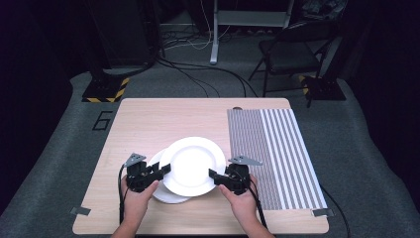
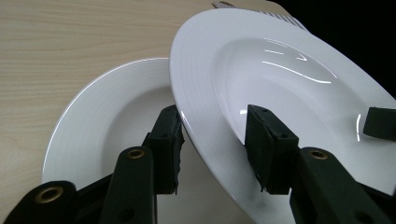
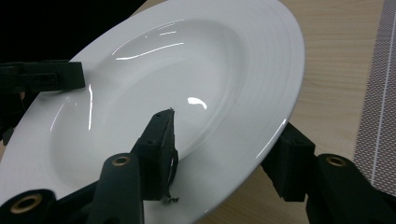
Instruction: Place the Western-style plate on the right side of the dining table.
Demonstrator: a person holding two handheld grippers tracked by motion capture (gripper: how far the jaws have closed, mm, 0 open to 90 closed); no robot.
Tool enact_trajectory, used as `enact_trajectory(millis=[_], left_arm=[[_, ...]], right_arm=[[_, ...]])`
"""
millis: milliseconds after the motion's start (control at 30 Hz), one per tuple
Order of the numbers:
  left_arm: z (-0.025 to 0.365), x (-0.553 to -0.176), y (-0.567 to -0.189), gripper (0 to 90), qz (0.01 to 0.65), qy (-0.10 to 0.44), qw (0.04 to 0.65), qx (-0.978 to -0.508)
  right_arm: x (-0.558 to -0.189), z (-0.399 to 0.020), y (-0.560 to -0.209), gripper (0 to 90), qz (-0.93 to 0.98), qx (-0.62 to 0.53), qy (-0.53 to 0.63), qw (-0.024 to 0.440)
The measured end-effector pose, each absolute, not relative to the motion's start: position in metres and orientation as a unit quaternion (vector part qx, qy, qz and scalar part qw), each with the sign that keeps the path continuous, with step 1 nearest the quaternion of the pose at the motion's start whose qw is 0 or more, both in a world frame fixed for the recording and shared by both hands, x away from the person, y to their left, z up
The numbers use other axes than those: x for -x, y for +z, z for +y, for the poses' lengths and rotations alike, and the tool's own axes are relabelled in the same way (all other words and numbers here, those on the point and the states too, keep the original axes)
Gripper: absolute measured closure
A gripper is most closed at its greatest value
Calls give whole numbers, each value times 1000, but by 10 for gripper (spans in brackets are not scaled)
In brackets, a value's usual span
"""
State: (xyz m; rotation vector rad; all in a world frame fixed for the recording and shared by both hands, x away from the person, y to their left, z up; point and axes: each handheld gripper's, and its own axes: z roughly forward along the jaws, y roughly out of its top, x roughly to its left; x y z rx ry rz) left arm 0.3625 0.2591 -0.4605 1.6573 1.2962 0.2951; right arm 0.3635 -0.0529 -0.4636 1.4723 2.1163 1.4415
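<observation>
A white deep plate (image 1: 192,165) hangs tilted over the wooden table (image 1: 148,119), held from both sides. My left gripper (image 1: 166,169) grips its left rim, one jaw under the rim and one on the inner face (image 2: 217,140). My right gripper (image 1: 213,176) clamps the opposite rim the same way (image 3: 224,149). A second white plate (image 1: 166,196) lies flat on the table below and to the left, partly covered by the raised one. The left gripper view shows this lower plate (image 2: 107,107) beneath the upper plate (image 2: 280,74). The upper plate (image 3: 187,70) slopes across the right gripper view.
A grey-and-white striped placemat (image 1: 277,153) covers the right part of the table, close to my right hand. Beyond the table, a folding chair (image 1: 289,49) and cables lie on the dark floor.
</observation>
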Motion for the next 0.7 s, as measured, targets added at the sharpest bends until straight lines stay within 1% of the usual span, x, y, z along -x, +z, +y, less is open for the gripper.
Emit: enact_trajectory(millis=[300, 700], left_arm=[[249, -368, -460, 569, 521, 114, 489, -690], [234, -377, -462, 570, 510, 102, 489, -700]], right_arm=[[-360, -63, -462, 469, 709, -503, 482, 108], [-358, -77, -465, 465, 702, -516, 477, 115]])
